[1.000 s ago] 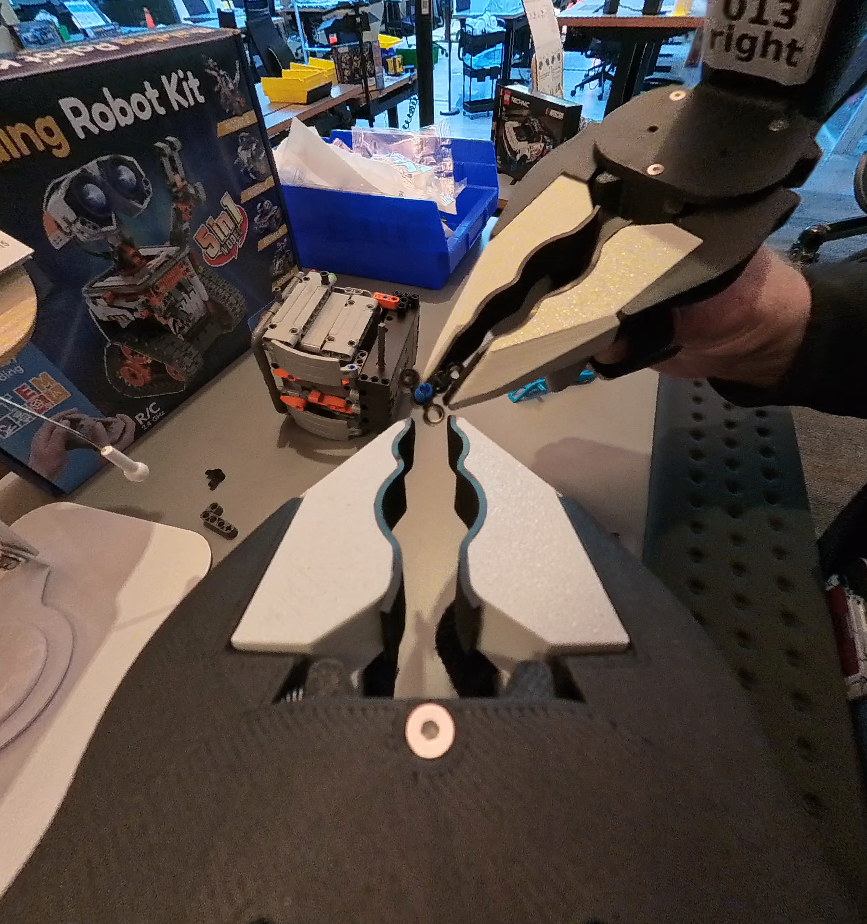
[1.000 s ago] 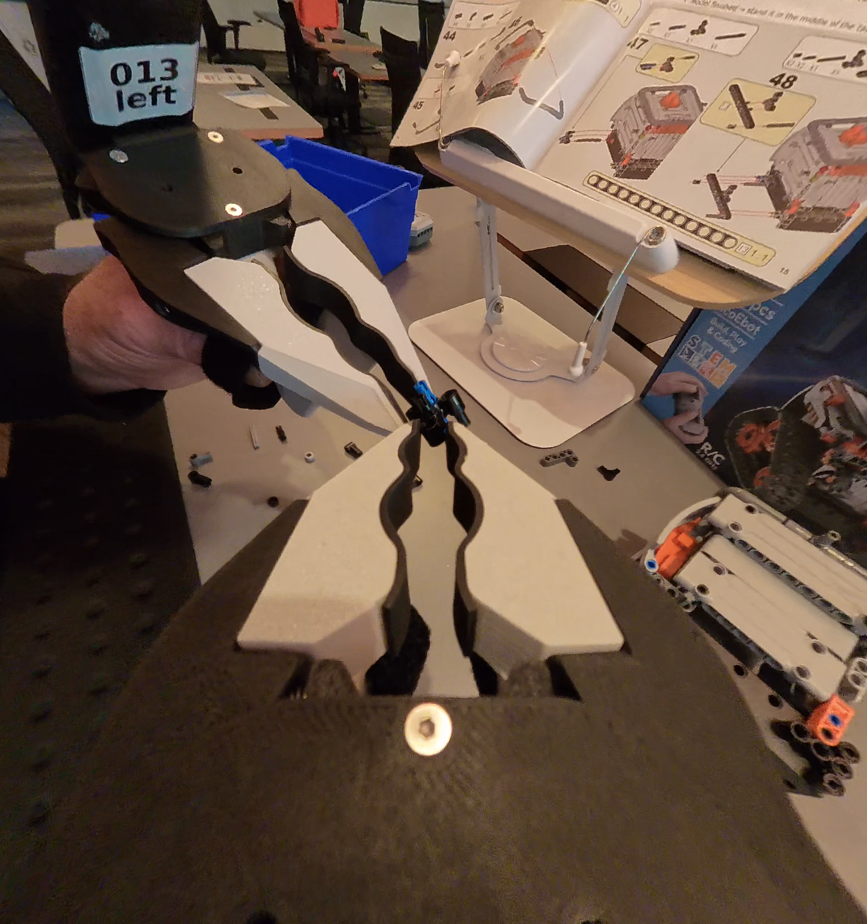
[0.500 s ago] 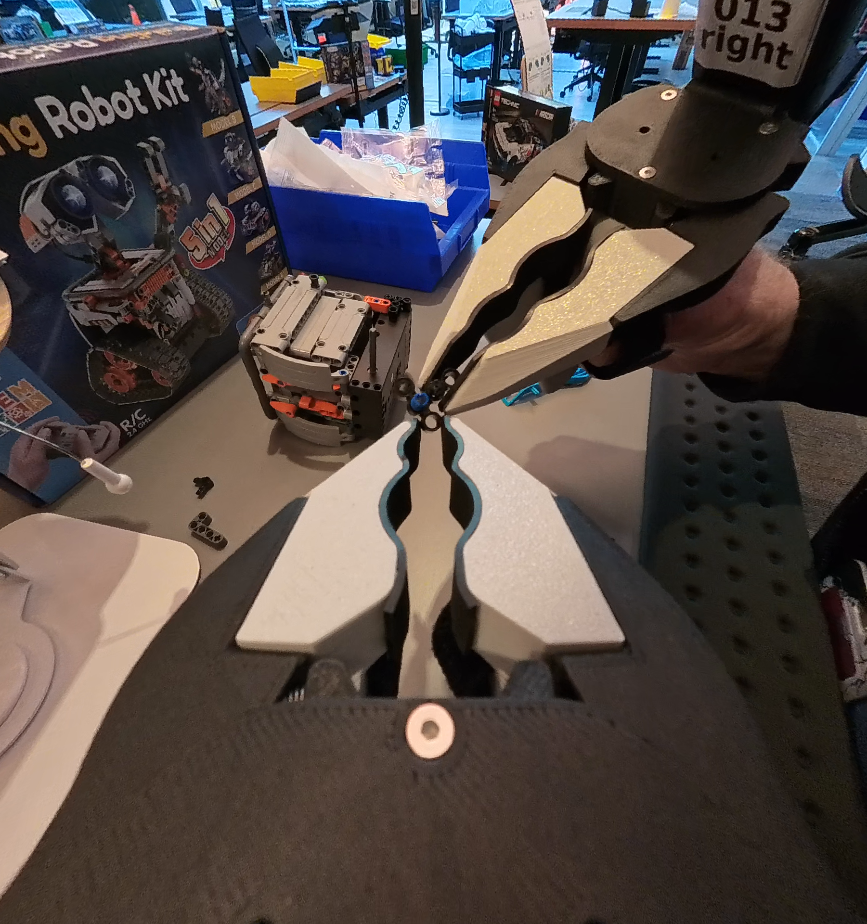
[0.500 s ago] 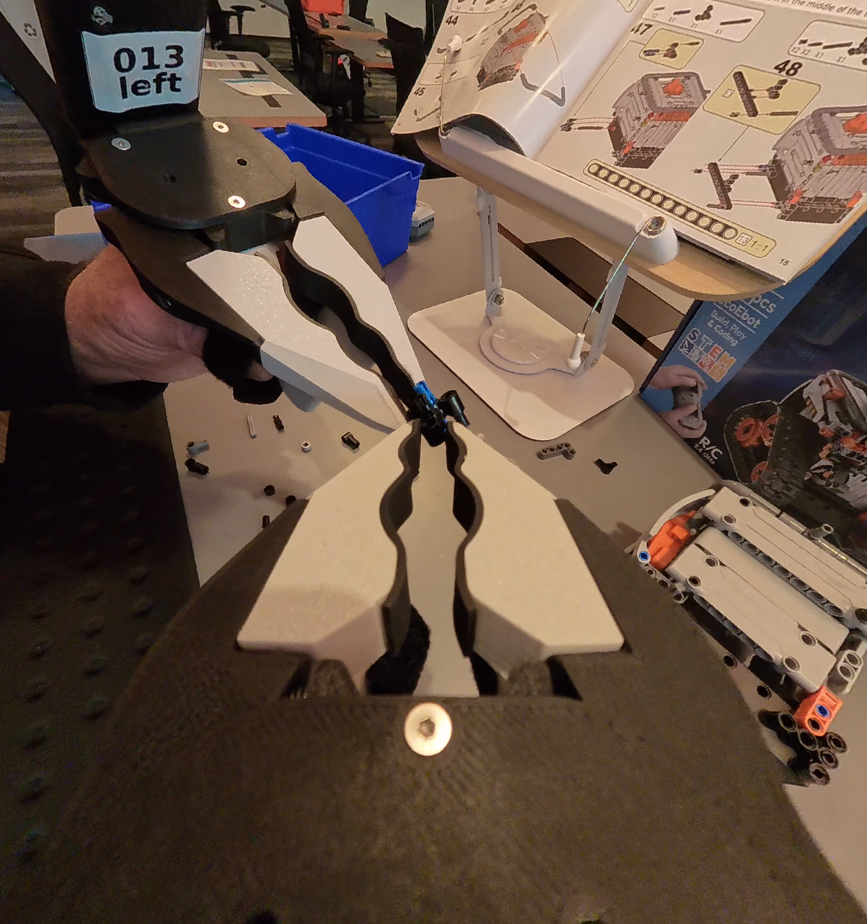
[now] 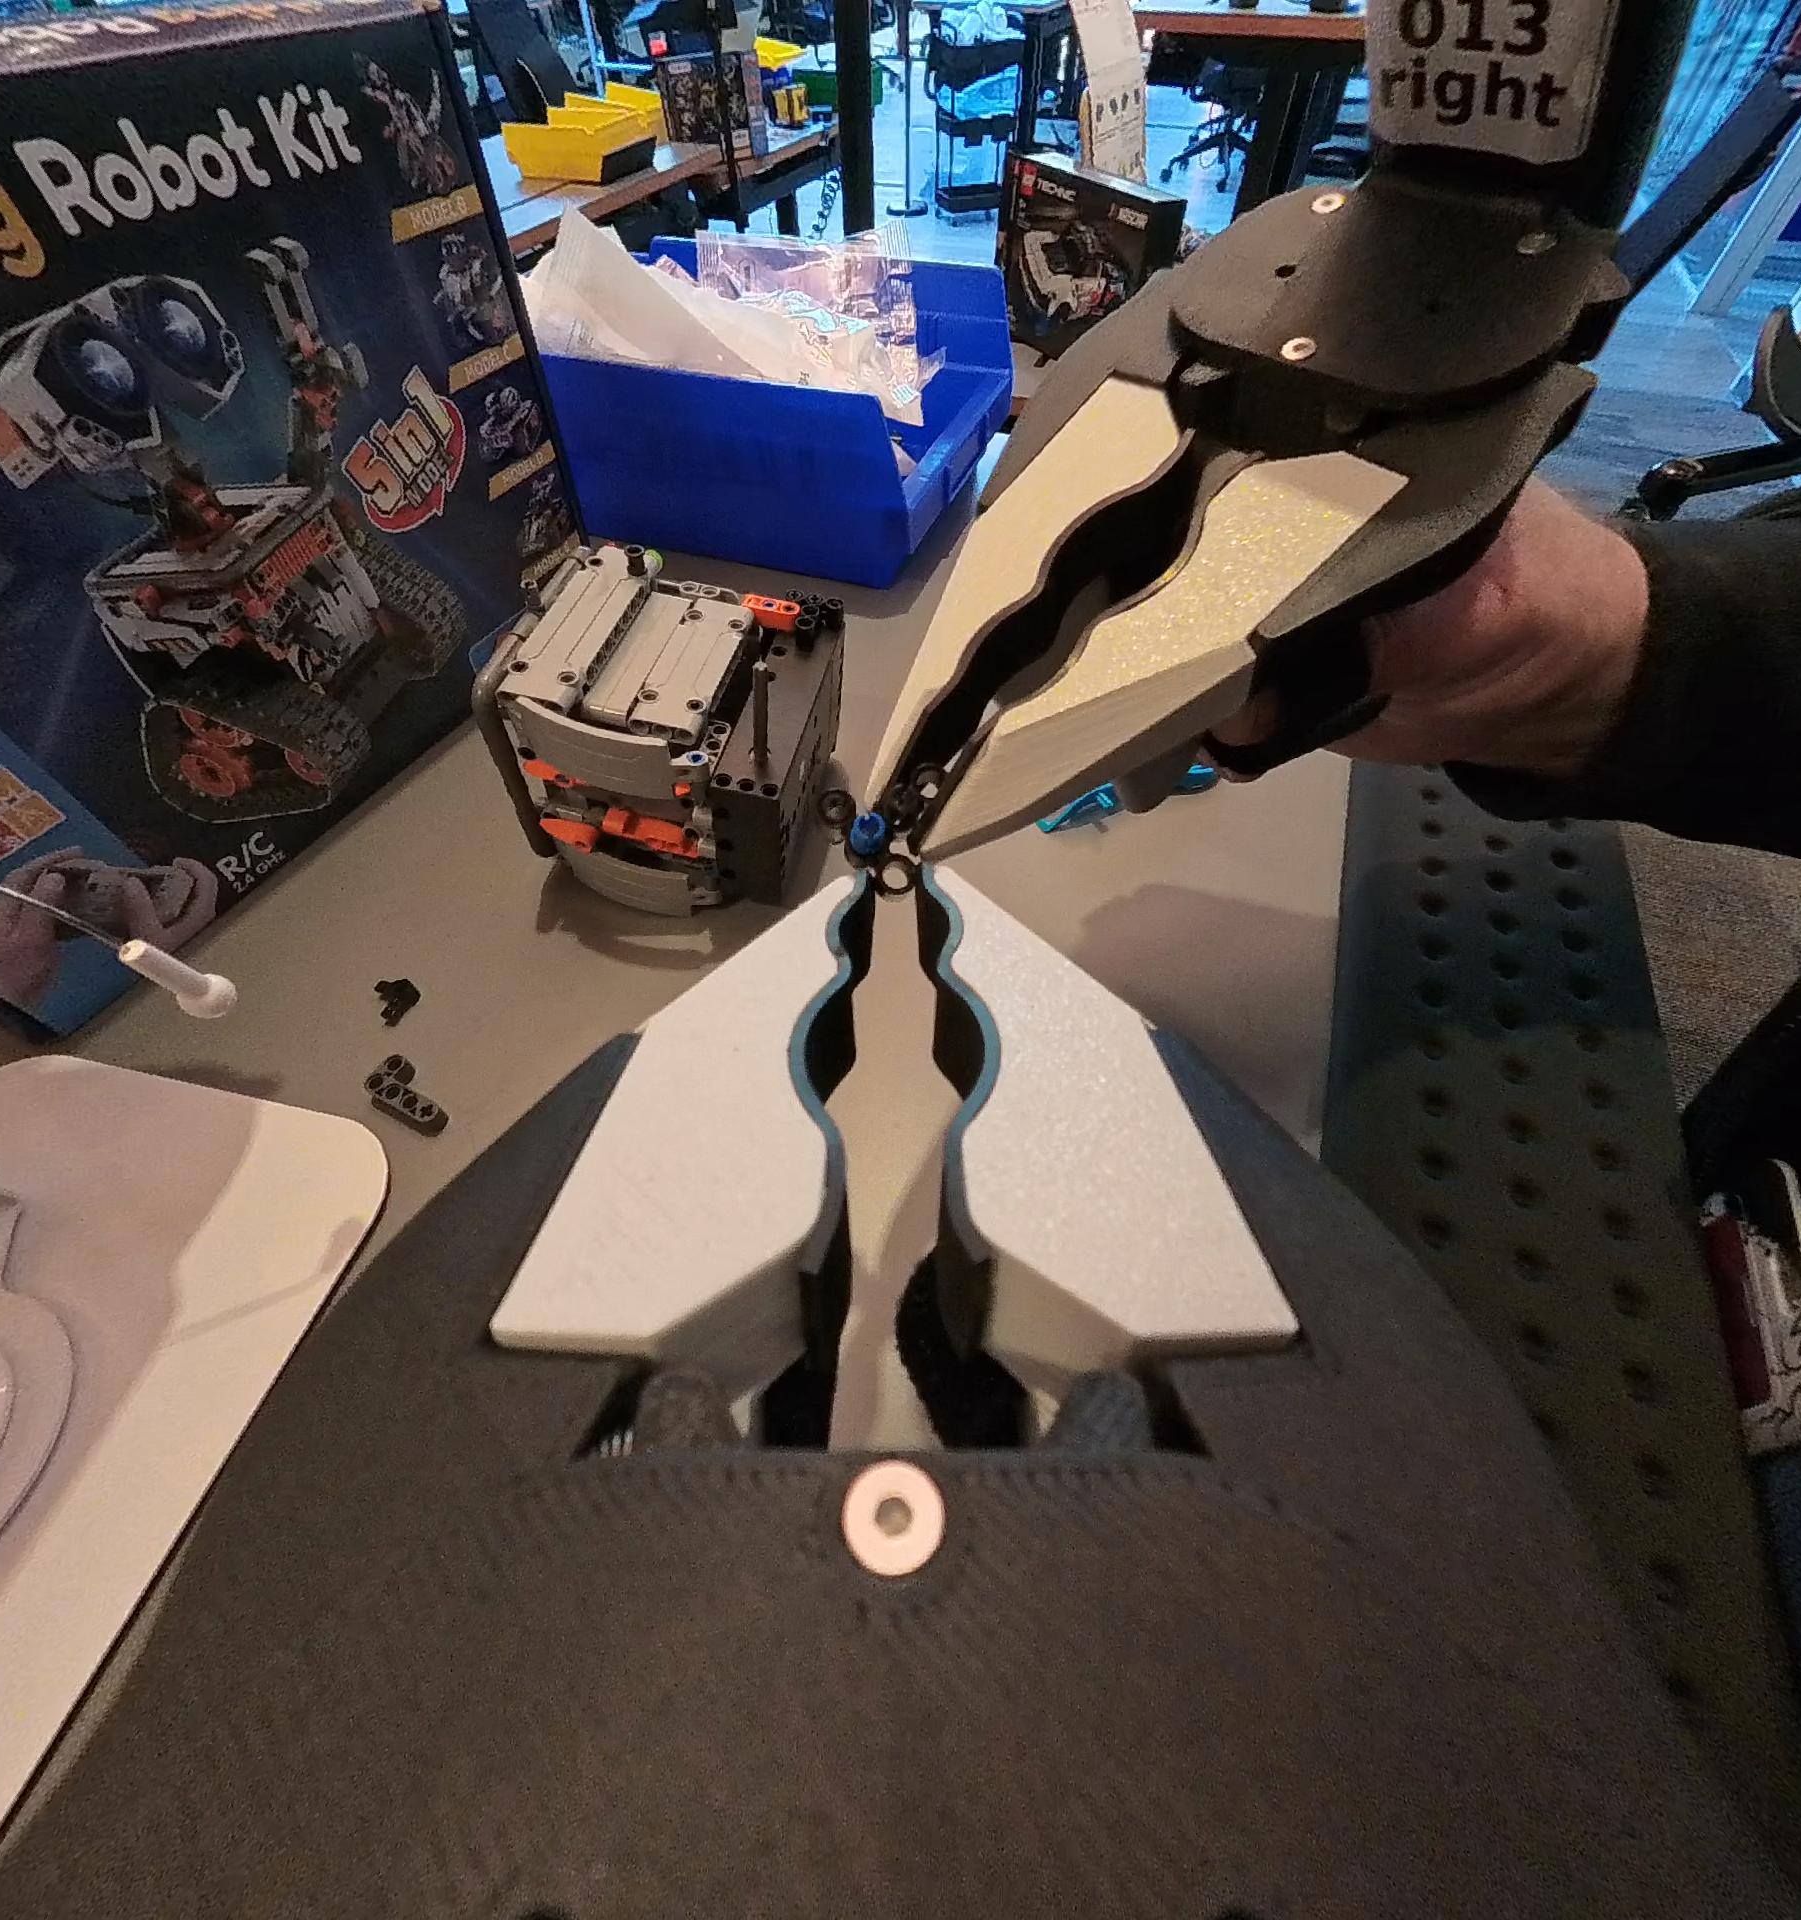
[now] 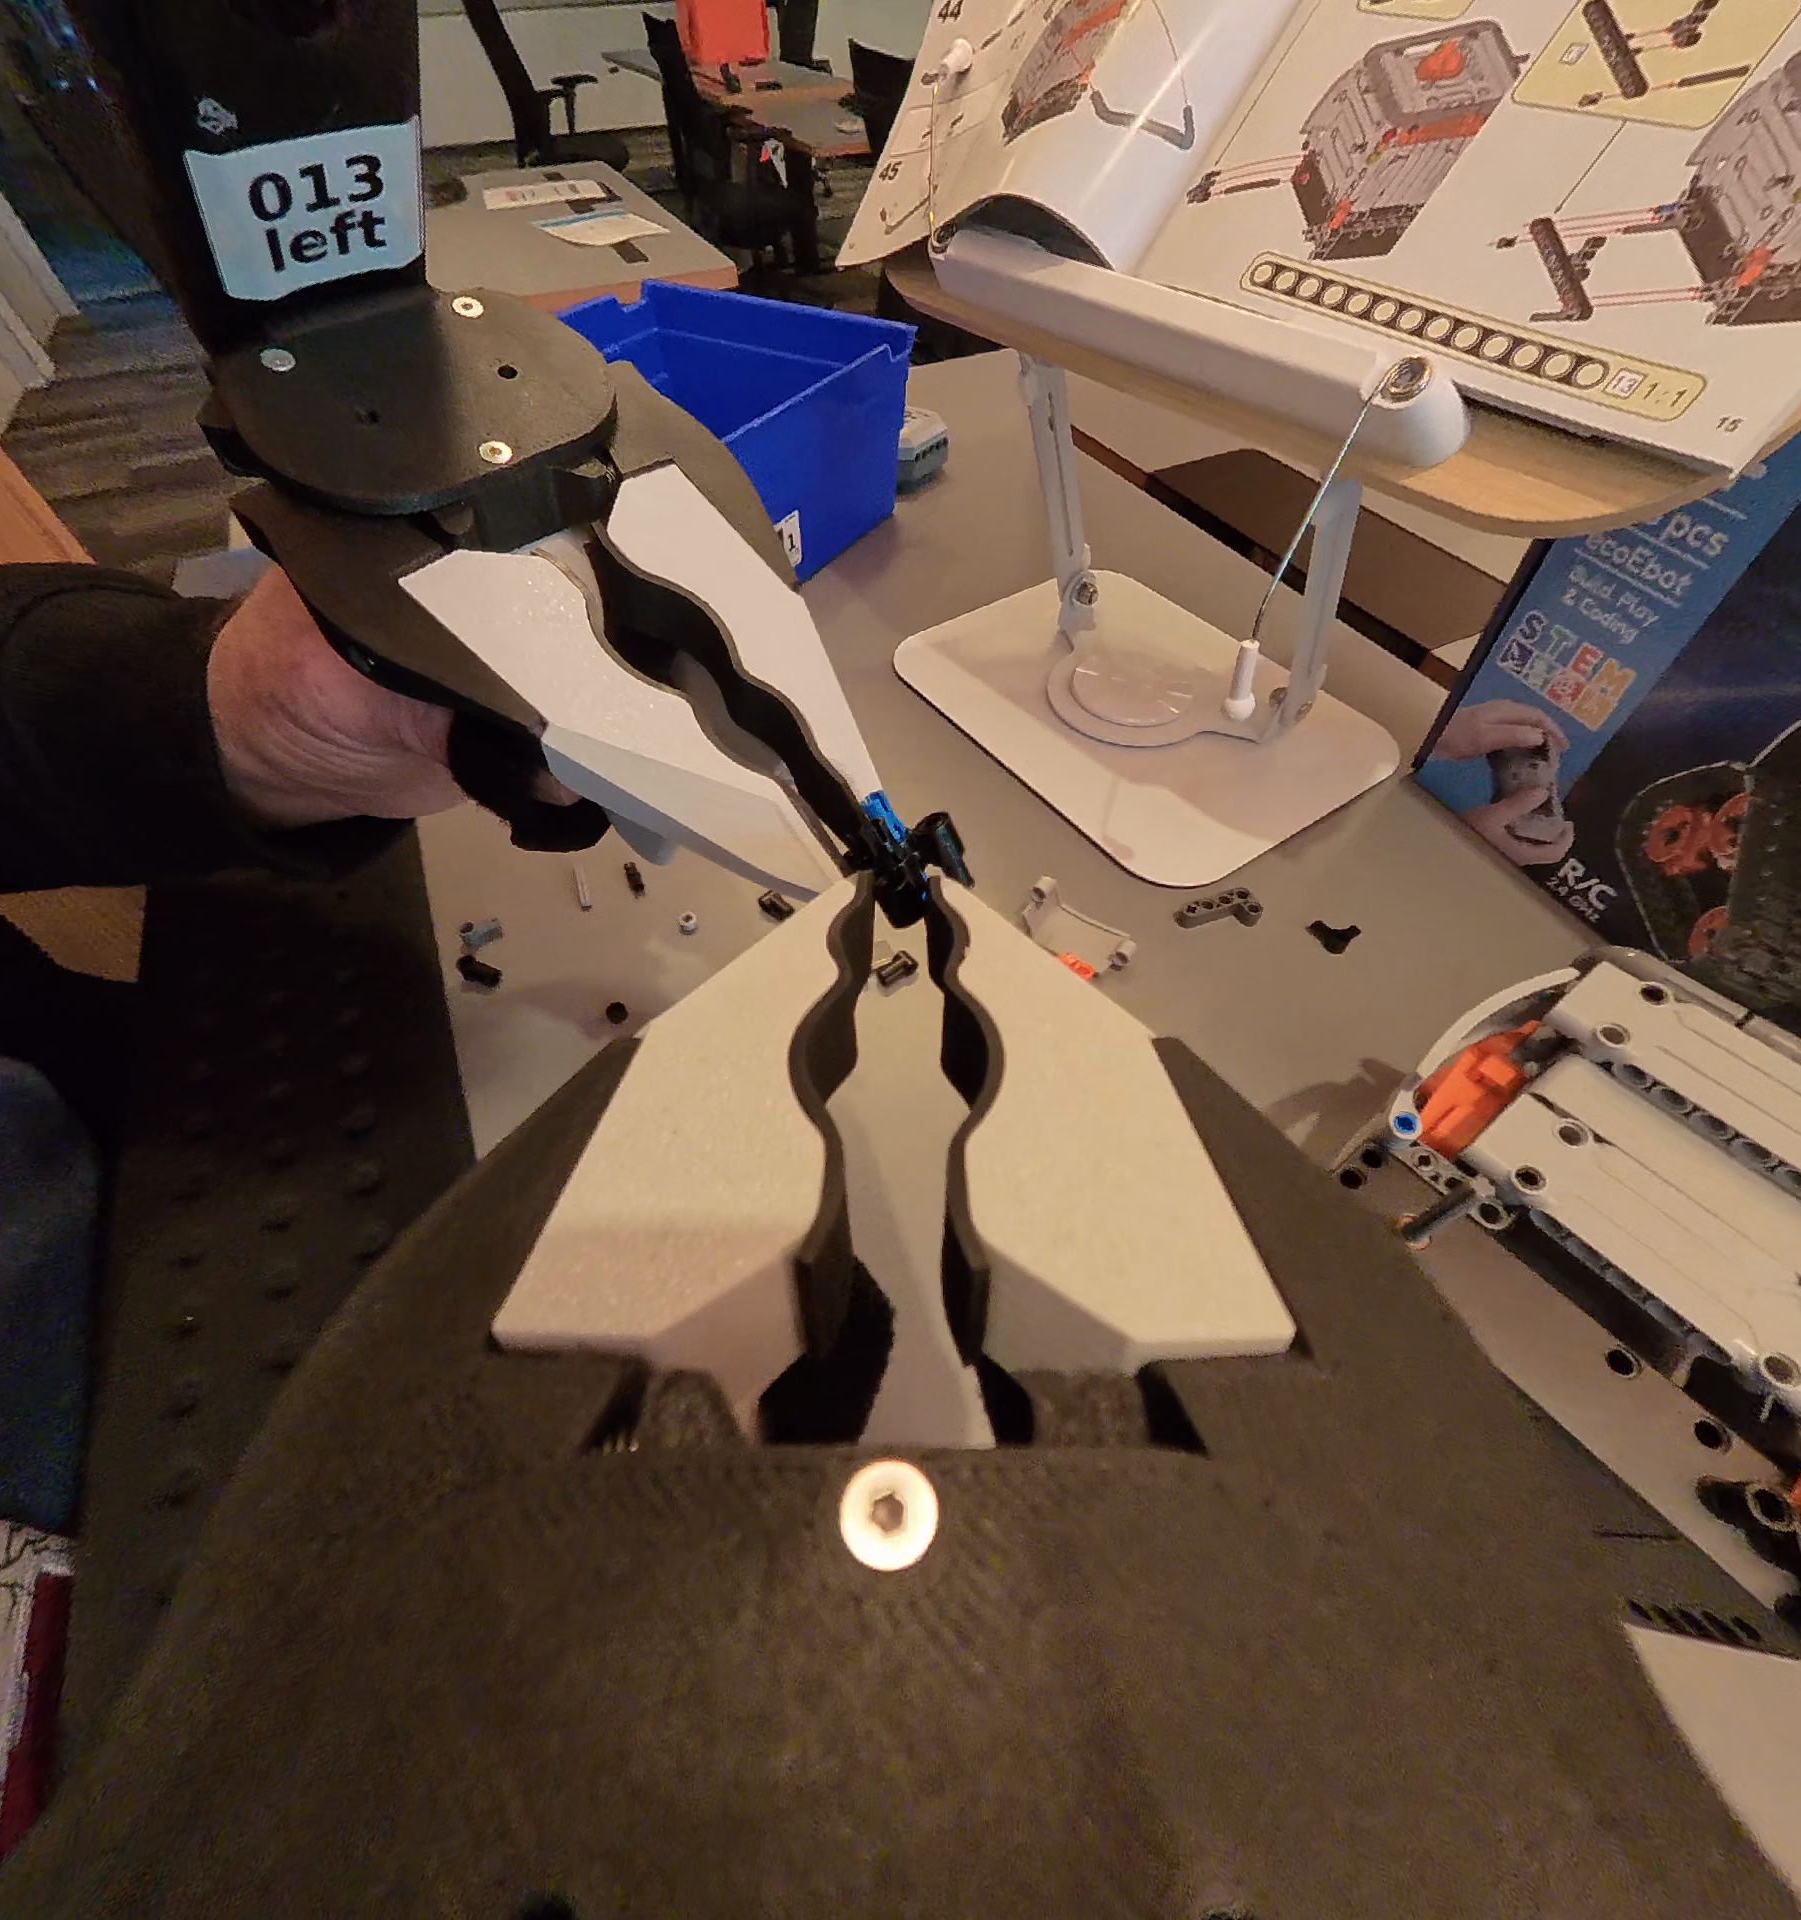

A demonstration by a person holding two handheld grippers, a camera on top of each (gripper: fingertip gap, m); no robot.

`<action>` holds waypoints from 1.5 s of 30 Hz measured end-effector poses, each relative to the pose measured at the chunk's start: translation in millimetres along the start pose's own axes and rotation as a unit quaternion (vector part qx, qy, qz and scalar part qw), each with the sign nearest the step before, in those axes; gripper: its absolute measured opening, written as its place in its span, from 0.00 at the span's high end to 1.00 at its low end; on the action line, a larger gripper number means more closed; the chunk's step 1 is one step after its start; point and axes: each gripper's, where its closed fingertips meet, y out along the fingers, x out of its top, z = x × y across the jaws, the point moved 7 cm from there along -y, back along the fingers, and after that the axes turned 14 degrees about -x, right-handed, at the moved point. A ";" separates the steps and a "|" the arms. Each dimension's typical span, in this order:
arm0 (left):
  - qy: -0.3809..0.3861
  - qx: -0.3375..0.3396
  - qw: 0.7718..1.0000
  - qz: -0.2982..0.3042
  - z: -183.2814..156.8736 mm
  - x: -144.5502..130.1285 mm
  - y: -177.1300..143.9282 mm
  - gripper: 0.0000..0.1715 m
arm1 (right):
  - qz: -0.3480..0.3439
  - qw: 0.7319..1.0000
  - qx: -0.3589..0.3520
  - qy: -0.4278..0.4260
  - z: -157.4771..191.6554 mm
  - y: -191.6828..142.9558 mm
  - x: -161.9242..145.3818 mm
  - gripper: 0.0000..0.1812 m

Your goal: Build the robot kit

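Both the left gripper [image 5: 888, 878] and right gripper [image 6: 896, 894] pinched one small black-and-blue connector piece [image 6: 901, 852]; any twist risked dropping it

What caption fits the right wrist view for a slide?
Right gripper and left gripper meet tip to tip over the grey table, both shut on a small black-and-blue connector piece.

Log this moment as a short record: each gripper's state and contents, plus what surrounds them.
left gripper: shut on blue pin
right gripper: shut on small black connector
contact: the two tips meet, parts touching, above the grey table
nearby: part-built grey block model, blue bin, kit box, open instruction booklet on white stand
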 end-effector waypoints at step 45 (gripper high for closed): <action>0.005 0.012 1.000 -0.019 0.5 3.4 -2.4 0.97 | -0.005 1.000 0.020 0.009 -4.0 0.6 5.0 0.97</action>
